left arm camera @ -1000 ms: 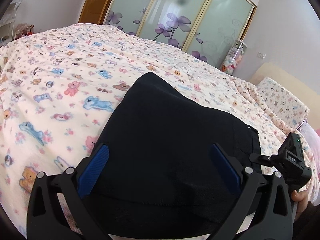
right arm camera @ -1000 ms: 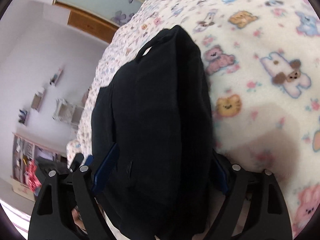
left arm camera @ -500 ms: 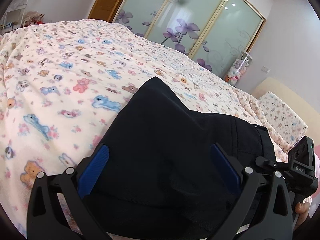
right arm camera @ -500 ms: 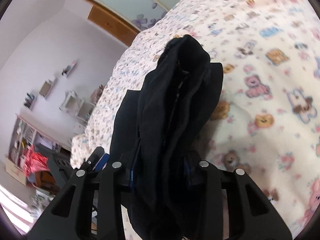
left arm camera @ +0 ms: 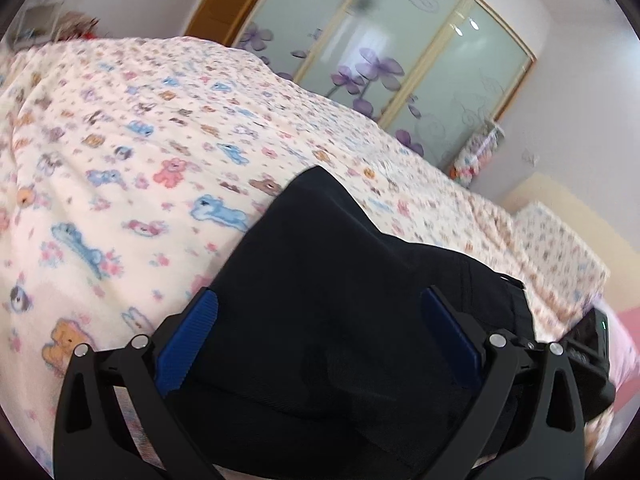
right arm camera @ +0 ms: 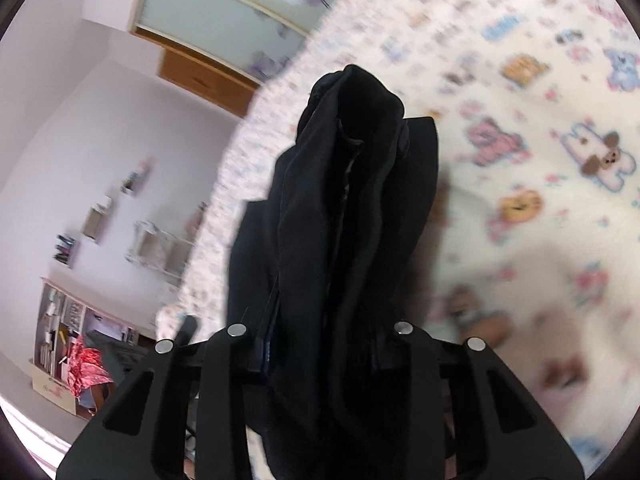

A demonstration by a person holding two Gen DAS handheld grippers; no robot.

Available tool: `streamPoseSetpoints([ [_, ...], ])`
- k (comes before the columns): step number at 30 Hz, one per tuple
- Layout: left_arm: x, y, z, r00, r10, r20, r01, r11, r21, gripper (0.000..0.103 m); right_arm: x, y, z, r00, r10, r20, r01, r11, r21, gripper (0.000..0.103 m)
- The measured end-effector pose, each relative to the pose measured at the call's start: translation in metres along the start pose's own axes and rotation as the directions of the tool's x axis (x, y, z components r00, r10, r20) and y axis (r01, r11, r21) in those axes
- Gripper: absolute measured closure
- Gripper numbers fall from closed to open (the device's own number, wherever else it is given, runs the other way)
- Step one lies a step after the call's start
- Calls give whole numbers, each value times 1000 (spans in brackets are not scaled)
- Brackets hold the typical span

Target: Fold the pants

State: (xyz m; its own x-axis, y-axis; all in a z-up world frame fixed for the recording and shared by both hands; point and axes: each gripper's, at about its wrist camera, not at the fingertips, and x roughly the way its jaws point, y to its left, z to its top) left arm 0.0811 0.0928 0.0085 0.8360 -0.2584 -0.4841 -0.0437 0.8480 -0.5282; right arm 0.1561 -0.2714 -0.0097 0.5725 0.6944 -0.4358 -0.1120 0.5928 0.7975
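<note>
The black pants (left arm camera: pixel 340 288) lie folded in a thick bundle on the bed, near its front edge. My left gripper (left arm camera: pixel 320 312) is open, its blue pads (left arm camera: pixel 188 340) spread on either side of the bundle's near end. My right gripper (right arm camera: pixel 320 344) is shut on the pants (right arm camera: pixel 352 208), which bunch up and rise between its fingers, lifted off the blanket. The right gripper's body shows at the right edge of the left wrist view (left arm camera: pixel 588 344).
The bed is covered with a cream blanket (left arm camera: pixel 120 168) printed with small animals. A matching pillow (left arm camera: pixel 560 248) lies at the right. Frosted sliding doors (left arm camera: pixel 400 48) with purple flowers stand behind the bed. Shelves and clutter (right arm camera: pixel 80 344) line the wall at the left.
My right gripper has closed on the pants and lifted the bunched end. My left gripper stays open around the bundle and has tilted slightly.
</note>
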Motion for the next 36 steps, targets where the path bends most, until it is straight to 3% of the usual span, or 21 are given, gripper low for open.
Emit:
streamPoseSetpoints([
  [6,-12,13,4,1000,-25,2,25,997,-68,2,5,-25,-9,994,92,55,-95,994,54,69],
  [9,-17,17,20,998,-66,-22,63,993,-97,2,7,-10,-3,997,66,33,-65,998,-26,69],
  [11,-11,20,37,996,-74,-57,68,993,-95,2,7,-1,-2,998,54,26,-52,996,-71,69],
  [13,8,25,61,983,-90,-159,77,994,-83,2,6,1,-1,998,56,20,-54,995,-85,69],
  [18,62,40,90,919,-72,-387,46,996,-75,2,5,3,0,999,42,11,-41,995,-93,69],
  [21,86,45,90,865,-145,-480,100,988,-117,4,7,6,0,999,36,10,-35,995,-92,69],
  [23,100,40,84,804,-226,-550,173,974,-148,7,7,3,-1,999,35,8,-34,996,-88,69],
  [24,106,37,79,782,-231,-579,185,973,-140,9,7,3,-1,999,35,8,-34,996,-87,69],
  [25,110,32,76,776,-204,-597,175,979,-108,9,6,3,-3,999,34,8,-33,996,-85,69],
  [28,119,29,69,766,-165,-621,147,986,-80,18,5,2,-4,999,32,9,-31,997,-77,69],
  [36,108,24,66,805,-114,-583,111,993,-42,49,6,-9,-3,999,36,11,-35,999,-19,69],
])
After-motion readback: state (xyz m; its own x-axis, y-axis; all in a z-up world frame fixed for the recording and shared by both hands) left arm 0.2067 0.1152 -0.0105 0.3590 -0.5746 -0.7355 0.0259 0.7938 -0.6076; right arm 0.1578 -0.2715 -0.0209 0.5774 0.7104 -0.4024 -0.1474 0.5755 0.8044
